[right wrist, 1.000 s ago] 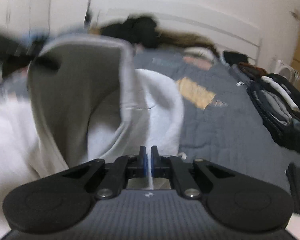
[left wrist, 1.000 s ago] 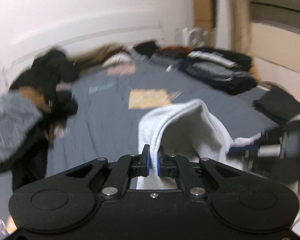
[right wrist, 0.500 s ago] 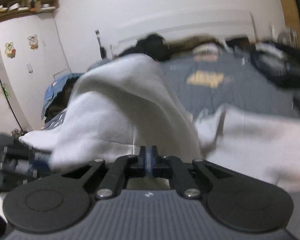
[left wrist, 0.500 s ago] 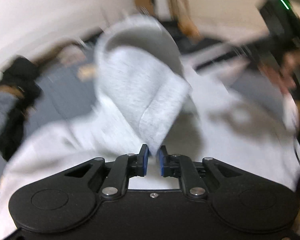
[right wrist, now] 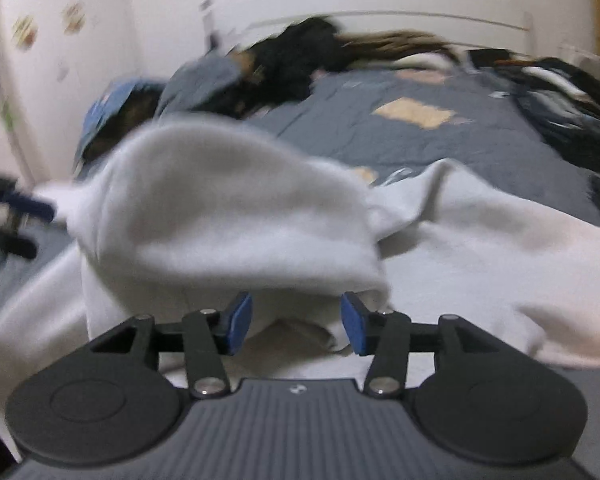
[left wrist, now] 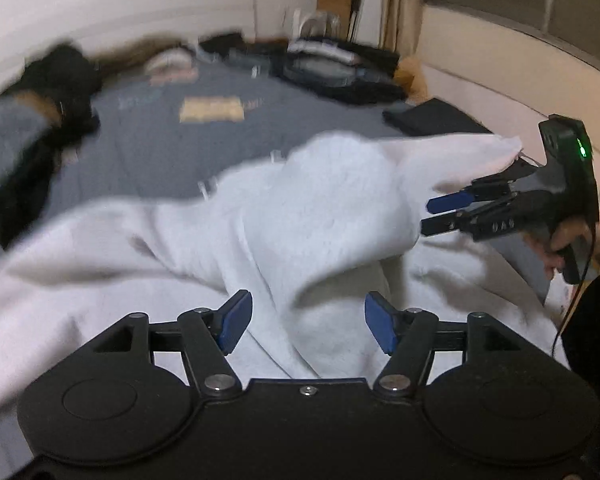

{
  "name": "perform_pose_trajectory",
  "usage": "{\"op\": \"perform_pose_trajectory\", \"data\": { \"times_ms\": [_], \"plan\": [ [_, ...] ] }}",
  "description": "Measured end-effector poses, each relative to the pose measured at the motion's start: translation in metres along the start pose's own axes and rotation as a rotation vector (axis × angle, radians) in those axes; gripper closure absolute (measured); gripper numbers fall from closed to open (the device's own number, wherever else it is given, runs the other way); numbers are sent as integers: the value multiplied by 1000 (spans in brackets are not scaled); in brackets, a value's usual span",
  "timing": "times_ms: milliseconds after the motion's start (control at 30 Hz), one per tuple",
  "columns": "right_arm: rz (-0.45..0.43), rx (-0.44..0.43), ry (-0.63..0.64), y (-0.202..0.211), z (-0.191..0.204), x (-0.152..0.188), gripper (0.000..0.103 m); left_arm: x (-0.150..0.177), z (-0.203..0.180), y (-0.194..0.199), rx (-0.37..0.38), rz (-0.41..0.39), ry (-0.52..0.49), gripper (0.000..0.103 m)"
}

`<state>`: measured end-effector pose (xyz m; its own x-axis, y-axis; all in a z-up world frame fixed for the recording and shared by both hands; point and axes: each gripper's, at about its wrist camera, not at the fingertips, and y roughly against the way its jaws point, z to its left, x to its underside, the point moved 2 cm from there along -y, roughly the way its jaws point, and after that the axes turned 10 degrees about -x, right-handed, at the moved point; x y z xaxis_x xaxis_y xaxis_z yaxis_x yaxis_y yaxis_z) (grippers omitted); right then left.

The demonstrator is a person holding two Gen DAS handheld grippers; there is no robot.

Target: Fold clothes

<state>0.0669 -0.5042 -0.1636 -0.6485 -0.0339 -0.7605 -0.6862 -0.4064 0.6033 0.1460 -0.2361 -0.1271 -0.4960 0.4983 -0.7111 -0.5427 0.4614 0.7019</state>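
While both blue-padded tools stand wide apart and grip nothing, the left tool (left wrist: 308,322) and right tool (right wrist: 296,322) hover over the white sweatshirt (left wrist: 260,216), which lies bunched on the grey bed (left wrist: 148,136), probably to let a folded-over flap settle.

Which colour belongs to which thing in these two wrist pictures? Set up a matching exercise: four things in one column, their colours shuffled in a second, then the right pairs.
Things
1. garment being folded
2. bedspread
3. pads on the left hand-held gripper, such as this one
4. rectangular patch on the bedspread

Colours
A. blue
B. tan
C. white
D. grey

Right pairs: 1-C, 2-D, 3-A, 4-B
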Motion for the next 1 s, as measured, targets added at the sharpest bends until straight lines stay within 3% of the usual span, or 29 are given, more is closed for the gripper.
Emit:
{"op": "perform_pose_trajectory", "data": {
  "times_ms": [67, 200, 400, 433, 467, 500, 633, 700, 800, 833, 900, 1000],
  "plan": [
    [55, 10, 27, -20, -4, 7, 53, 5, -4, -15, -7, 19, -9, 41],
    [53, 53, 22, -42, -22, 7, 53, 10, -12, -45, -12, 44, -11, 41],
    [119, 36, 56, -60, -44, -6, 53, 15, -9, -63, 28, 52, 10, 41],
    [129, 41, 87, -62, -43, -7, 53, 16, -11, -64, 32, 40, -11, 55],
    [122, 37, 92, -62, -42, -7, 54, 15, -14, -66, 31, 30, -37, 82],
    [103, 31, 88, -61, -43, -8, 54, 14, -15, -68, 24, 21, -70, 89],
    [18, 34, 51, -57, -47, -9, 72, 7, -24, -59, -122, -97, -292, 95],
    [-45, 35, 35, -48, -47, -10, 82, 4, -30, -48, -236, -197, -433, 95],
    [-147, 35, 46, -30, -43, -17, 88, 4, -36, -30, -394, -361, -610, 95],
    [-185, 35, 53, -22, -39, -19, 89, 7, -39, -26, -411, -382, -642, 95],
    [-226, 40, 78, -8, -32, -21, 90, 20, -48, -23, -356, -332, -637, 94],
    [-118, -3, 110, 1, -22, -15, 90, 41, -61, -18, -273, -259, -629, 89]
  ]
}}
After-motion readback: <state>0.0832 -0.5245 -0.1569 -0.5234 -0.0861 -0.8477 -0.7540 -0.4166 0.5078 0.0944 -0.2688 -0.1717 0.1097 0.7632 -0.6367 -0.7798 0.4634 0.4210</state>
